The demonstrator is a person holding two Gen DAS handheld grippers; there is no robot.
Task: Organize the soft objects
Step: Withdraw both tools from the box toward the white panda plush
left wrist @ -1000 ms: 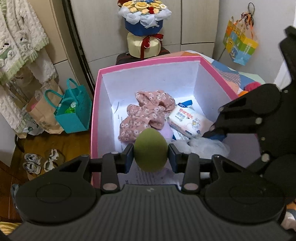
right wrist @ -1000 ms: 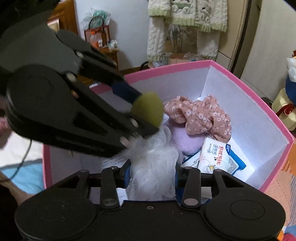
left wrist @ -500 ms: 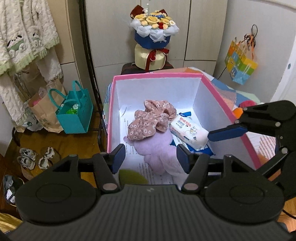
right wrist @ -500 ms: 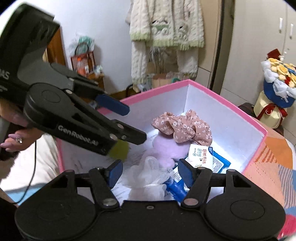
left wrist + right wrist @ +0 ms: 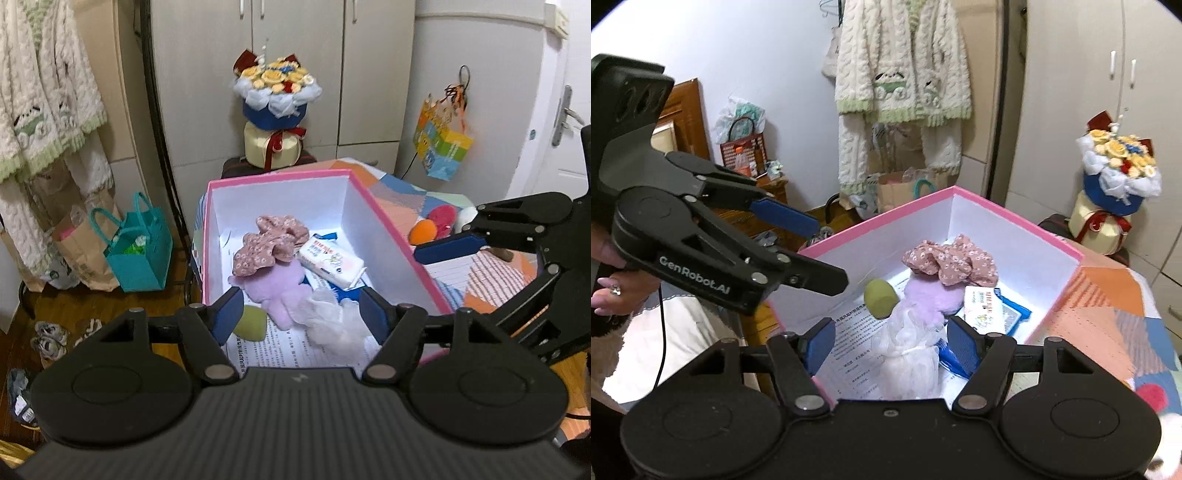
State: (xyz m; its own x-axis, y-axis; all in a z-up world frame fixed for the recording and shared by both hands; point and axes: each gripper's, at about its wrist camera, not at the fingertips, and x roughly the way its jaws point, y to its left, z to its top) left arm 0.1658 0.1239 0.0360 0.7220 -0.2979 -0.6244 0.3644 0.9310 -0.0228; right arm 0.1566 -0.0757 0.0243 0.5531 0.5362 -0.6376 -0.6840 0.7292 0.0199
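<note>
Olive-green egg-shaped sponge (image 5: 251, 323) sits on the printed paper lining the pink-rimmed white box (image 5: 280, 176), near the left wall, just past the left gripper (image 5: 301, 308), fingers spread wide and empty. Right gripper (image 5: 890, 341) gapes too, above a white mesh pouf (image 5: 908, 354). Box rests on a patchwork quilt (image 5: 1108, 306); wardrobe doors (image 5: 295, 74) behind, plenty of headroom.
</note>
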